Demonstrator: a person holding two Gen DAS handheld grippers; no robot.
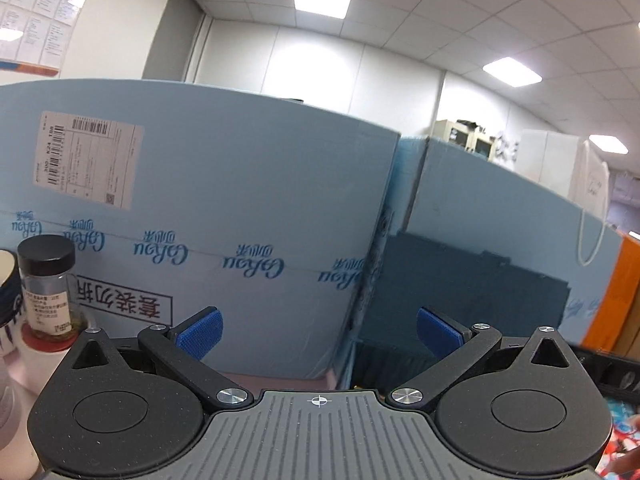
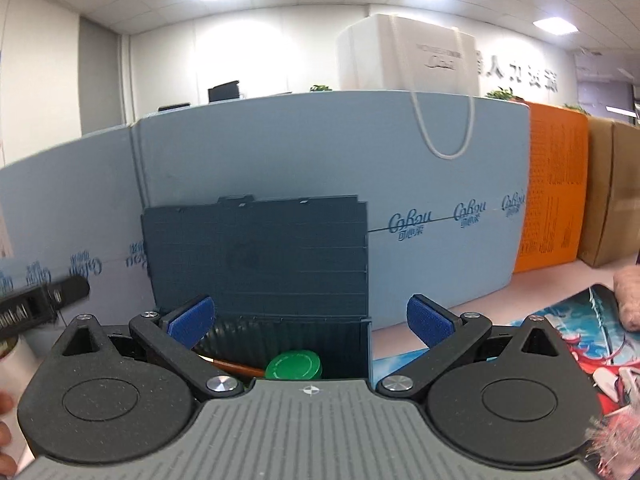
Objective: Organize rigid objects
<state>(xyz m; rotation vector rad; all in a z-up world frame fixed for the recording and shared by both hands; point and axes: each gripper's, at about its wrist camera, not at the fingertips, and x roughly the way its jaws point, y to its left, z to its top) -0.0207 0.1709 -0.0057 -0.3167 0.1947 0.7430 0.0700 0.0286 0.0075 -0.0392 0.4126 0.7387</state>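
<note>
Pale pink worktop (image 2: 500, 300) walled by blue cartons (image 1: 240, 208). One dark storage box (image 2: 280, 340), lid raised against the cartons so its interior is reachable, holds one green-lidded container (image 2: 295, 365). One black-capped jar (image 1: 50, 288) waits at left. Left gripper (image 1: 319, 330) and right gripper (image 2: 311, 320): jaws apart, empty.

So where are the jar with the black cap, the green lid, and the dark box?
jar with the black cap (image 1: 47, 280), left wrist view, glass body.
green lid (image 2: 295, 365), right wrist view, top face.
dark box (image 2: 260, 256), right wrist view, raised lid.
</note>
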